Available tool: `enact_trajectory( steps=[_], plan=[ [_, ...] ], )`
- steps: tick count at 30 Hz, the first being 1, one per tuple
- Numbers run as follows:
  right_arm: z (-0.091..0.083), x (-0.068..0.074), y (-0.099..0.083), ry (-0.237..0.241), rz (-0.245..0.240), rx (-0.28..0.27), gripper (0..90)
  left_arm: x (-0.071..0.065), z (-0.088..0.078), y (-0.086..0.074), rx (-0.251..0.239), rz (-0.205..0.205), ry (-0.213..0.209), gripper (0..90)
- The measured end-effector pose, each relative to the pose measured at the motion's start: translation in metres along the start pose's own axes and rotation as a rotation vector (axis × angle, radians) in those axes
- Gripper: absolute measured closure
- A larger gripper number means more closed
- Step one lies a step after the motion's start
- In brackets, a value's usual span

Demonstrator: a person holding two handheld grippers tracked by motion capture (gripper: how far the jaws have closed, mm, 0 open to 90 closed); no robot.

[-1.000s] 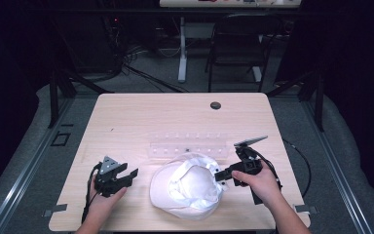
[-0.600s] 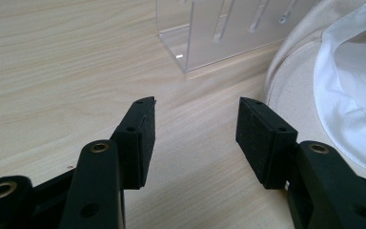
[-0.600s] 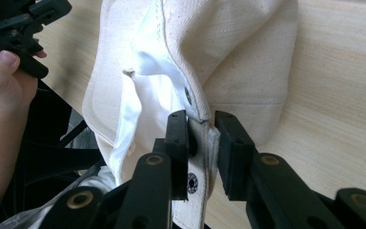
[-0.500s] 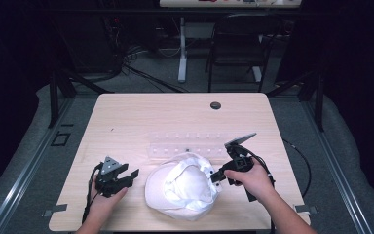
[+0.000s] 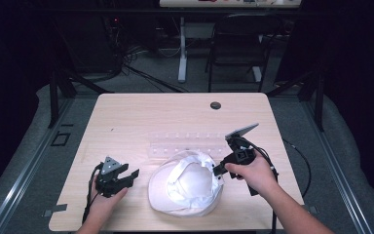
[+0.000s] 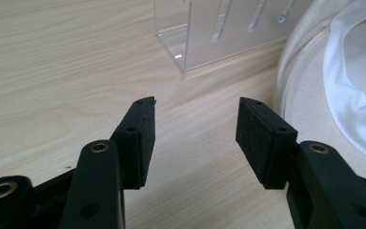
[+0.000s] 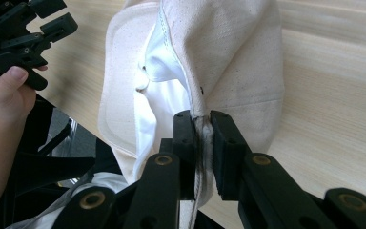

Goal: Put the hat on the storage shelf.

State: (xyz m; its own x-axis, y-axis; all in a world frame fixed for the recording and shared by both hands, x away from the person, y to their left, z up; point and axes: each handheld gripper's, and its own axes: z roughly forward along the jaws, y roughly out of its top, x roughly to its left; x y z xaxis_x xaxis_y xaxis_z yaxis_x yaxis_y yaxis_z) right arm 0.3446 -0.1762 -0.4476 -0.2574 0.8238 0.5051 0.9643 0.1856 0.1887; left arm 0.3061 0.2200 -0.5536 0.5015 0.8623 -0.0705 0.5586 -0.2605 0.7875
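Observation:
A cream cap [image 5: 185, 187] with a white lining lies upside down near the table's front edge, its brim toward the left. My right gripper [image 5: 218, 170] is shut on the cap's right rim; the right gripper view has the fabric edge [image 7: 201, 125] pinched between the two black pads. My left gripper [image 5: 129, 176] rests on the table left of the cap, open, with nothing between its pads [image 6: 143, 138]. The cap's brim [image 6: 305, 100] lies just right of it in the left gripper view.
A clear acrylic rack [image 5: 187, 144] with slots lies behind the cap, and its corner [image 6: 190, 52] shows ahead of the left gripper. A dark round grommet [image 5: 215, 105] sits near the table's far edge. Bare wood [image 5: 126, 122] spreads to the left and back.
My right gripper has shifted left and slightly forward with the cap's rim, lifting the right side a little. The left gripper has stayed put.

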Motion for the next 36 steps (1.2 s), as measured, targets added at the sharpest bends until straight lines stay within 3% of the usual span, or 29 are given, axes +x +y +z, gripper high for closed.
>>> enact_trajectory(
  steps=[3, 9, 12, 36],
  plan=[
    [-0.008, 0.004, 0.003, -0.003, -0.009, 0.011, 82.0, 0.0, 0.0, 0.0, 0.001, 0.0, 0.0, 48.7],
    [-0.024, 0.014, 0.007, -0.036, -0.012, -0.028, 82.2, -0.001, 0.0, 0.0, 0.004, 0.001, -0.001, 48.8],
    [-0.034, 0.016, 0.009, -0.04, -0.021, -0.013, 82.2, -0.001, 0.0, 0.0, 0.006, 0.001, -0.002, 48.7],
    [-0.07, 0.043, 0.015, -0.105, -0.052, -0.042, 82.4, -0.004, 0.002, 0.0, 0.008, 0.009, -0.007, 48.8]
  ],
)
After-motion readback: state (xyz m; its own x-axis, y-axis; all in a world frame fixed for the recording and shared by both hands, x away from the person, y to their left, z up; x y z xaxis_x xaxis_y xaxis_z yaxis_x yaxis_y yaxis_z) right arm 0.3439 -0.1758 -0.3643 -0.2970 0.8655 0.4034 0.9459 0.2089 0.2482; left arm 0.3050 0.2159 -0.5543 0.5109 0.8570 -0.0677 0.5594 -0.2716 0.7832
